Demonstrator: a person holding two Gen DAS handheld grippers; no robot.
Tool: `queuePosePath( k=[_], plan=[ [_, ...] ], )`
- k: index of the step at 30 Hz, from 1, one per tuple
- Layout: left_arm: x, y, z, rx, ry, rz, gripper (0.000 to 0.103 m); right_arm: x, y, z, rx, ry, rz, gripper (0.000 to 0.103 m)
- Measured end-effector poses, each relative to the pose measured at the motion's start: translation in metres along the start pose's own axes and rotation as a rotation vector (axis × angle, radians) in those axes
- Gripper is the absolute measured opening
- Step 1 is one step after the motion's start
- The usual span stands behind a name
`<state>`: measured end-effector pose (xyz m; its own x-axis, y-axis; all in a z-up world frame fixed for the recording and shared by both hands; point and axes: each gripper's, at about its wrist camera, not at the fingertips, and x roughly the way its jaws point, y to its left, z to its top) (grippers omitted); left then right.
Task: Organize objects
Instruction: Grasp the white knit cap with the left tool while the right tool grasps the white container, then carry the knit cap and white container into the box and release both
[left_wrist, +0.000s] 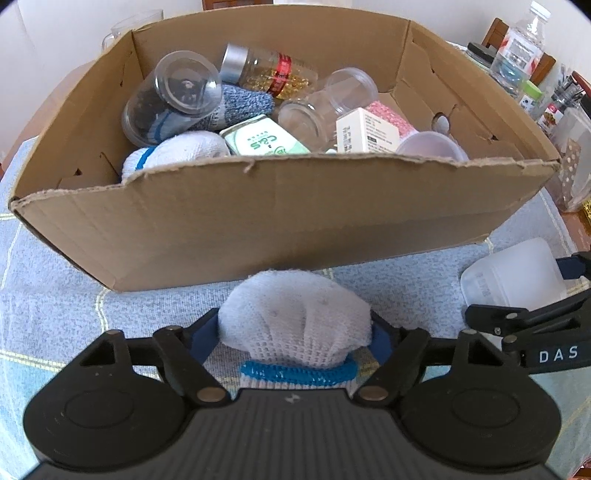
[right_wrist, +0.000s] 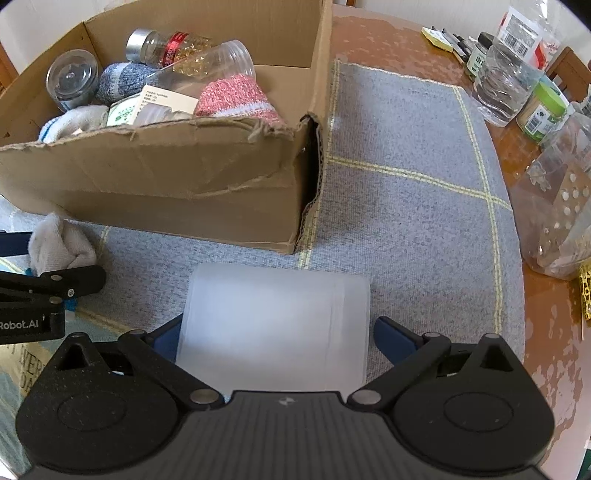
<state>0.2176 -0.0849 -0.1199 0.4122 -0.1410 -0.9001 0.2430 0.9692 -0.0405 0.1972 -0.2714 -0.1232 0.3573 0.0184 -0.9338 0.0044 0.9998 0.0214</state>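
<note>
Just before the near wall of the cardboard box (left_wrist: 258, 221), on the blue mat (left_wrist: 55, 302) that covers the surface, a white sock with a blue band (left_wrist: 295, 325) is gripped by the left gripper (left_wrist: 295, 332). Its jaws are seen pressed against both flanks of the rolled sock, which bulges between the blue pads (left_wrist: 205, 334); the sock appears to be clamped low, close to the mat, presumably so that it can be carried over the wall. Inside the box, from its left wall to its right, are seen a clear tub (left_wrist: 170, 99) lying on its side, a grey-blue sock (left_wrist: 240, 105), a capsule jar with a silver cap (left_wrist: 269, 72), a green-labelled packet (left_wrist: 266, 142), an empty clear jar (left_wrist: 325, 107), a white carton (left_wrist: 365, 131) and a pink sock (right_wrist: 236, 98). The goods are piled loosely, so room for more is judged to lie near the front corners.

Further right, beside the box's right front corner, a frosted white container (right_wrist: 273, 325) is straddled by the right gripper (right_wrist: 275, 339). Its jaws stand apart: the left pad lies against the container, while a gap shows at the right pad. The container lies flat on the mat, presumably awaiting a grip. Bottles (right_wrist: 506, 85) are crowded along the surface's right edge.
</note>
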Motion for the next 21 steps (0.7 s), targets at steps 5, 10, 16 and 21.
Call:
queuePosePath(
  k=[5,10,16,21],
  plan=[
    [-0.003,0.001,0.003,0.012,0.002,-0.009,0.075,-0.006,0.003,-0.004,-0.023,-0.001,0.009,0.089],
    [-0.013,0.000,0.003,0.043,0.003,-0.011,0.074,-0.008,0.004,-0.007,-0.042,0.005,0.007,0.087],
    [-0.036,-0.002,0.002,0.124,0.021,-0.047,0.074,-0.027,0.003,-0.009,-0.077,-0.013,0.036,0.087],
    [-0.070,-0.004,0.007,0.201,0.025,-0.101,0.074,-0.054,0.001,-0.006,-0.115,-0.042,0.074,0.087]
  ],
)
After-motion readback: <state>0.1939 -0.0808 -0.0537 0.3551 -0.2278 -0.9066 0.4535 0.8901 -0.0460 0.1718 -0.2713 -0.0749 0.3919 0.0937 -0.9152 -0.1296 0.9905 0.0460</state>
